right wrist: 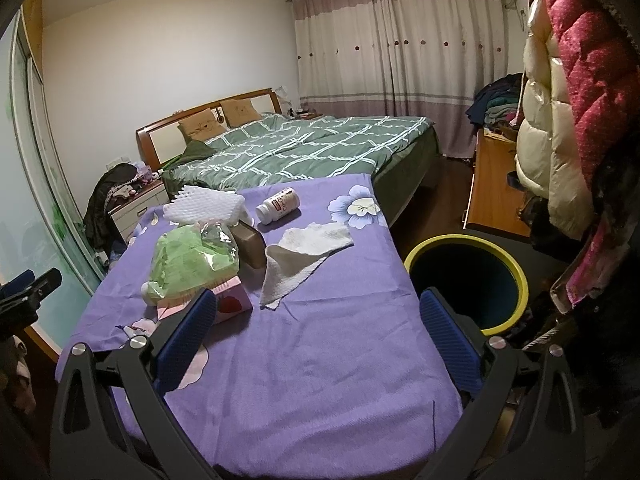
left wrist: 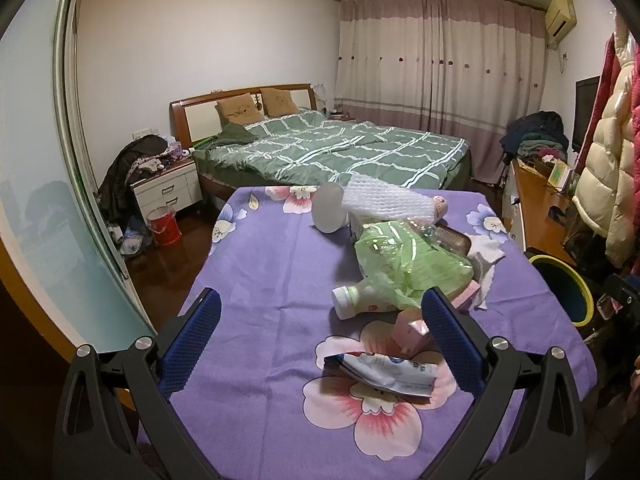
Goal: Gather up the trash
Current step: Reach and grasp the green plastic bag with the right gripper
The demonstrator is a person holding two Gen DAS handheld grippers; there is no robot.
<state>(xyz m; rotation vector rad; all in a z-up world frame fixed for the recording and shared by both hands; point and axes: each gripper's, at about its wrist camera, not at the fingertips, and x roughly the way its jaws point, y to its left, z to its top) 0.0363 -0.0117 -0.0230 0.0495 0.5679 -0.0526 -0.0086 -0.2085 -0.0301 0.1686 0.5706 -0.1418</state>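
Trash lies on a purple flowered tablecloth. A green plastic bag covers a white bottle. A blue-white pouch lies between my left gripper's open, empty fingers. A pink box, white foam netting and a crumpled paper towel lie nearby. A small white bottle lies at the far side. My right gripper is open and empty over the cloth. A yellow-rimmed dark bin stands right of the table.
A brown box sits beside the green bag. A bed stands beyond the table, a nightstand and red bucket at left. Coats hang at right over a wooden cabinet.
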